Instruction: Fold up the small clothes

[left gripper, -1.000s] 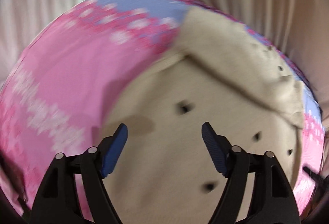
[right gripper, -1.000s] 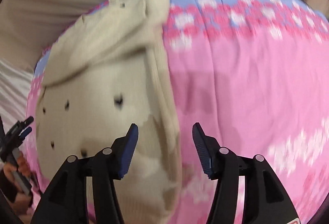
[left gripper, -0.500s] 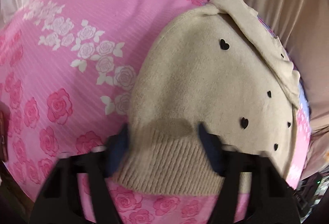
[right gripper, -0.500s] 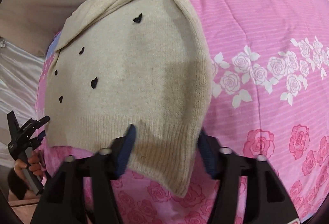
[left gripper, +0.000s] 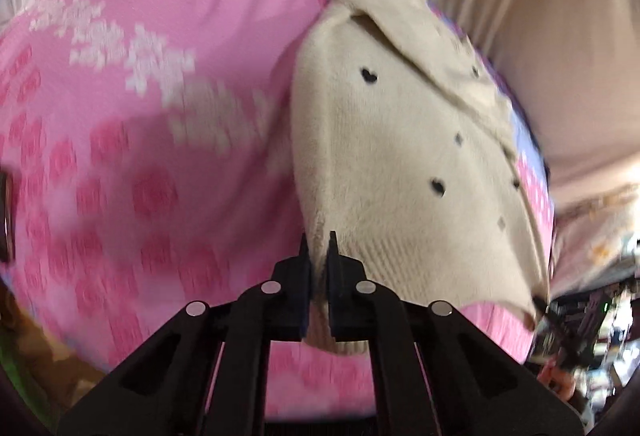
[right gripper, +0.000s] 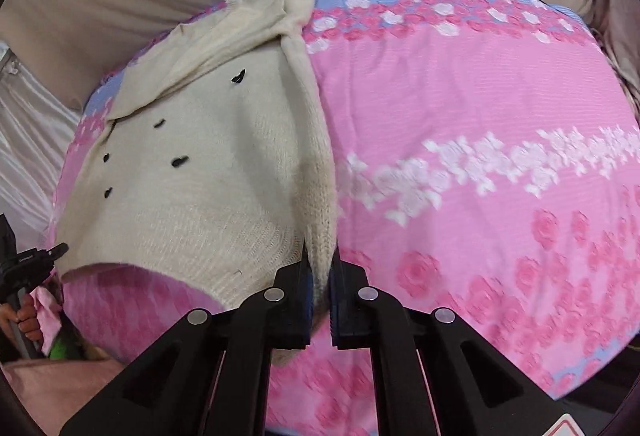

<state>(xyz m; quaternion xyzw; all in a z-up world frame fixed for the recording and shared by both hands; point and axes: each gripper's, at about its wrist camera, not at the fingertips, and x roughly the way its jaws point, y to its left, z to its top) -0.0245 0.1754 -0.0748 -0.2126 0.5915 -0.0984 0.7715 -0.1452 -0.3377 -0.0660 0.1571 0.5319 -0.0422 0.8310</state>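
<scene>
The right gripper (right gripper: 320, 256), its jaws just closed, pinches the near right hem corner of the cream sweater (right gripper: 192, 172) on the pink floral sheet (right gripper: 460, 108)

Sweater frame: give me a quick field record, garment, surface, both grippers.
garment: cream knit sweater with small black hearts, sleeve folded across its top
surface: pink rose-print bedsheet
left gripper: jaws just closed, pinching the ribbed hem at one corner
right gripper: jaws just closed, pinching the hem at the other corner
hem: lifted off the sheet between the two grips
</scene>
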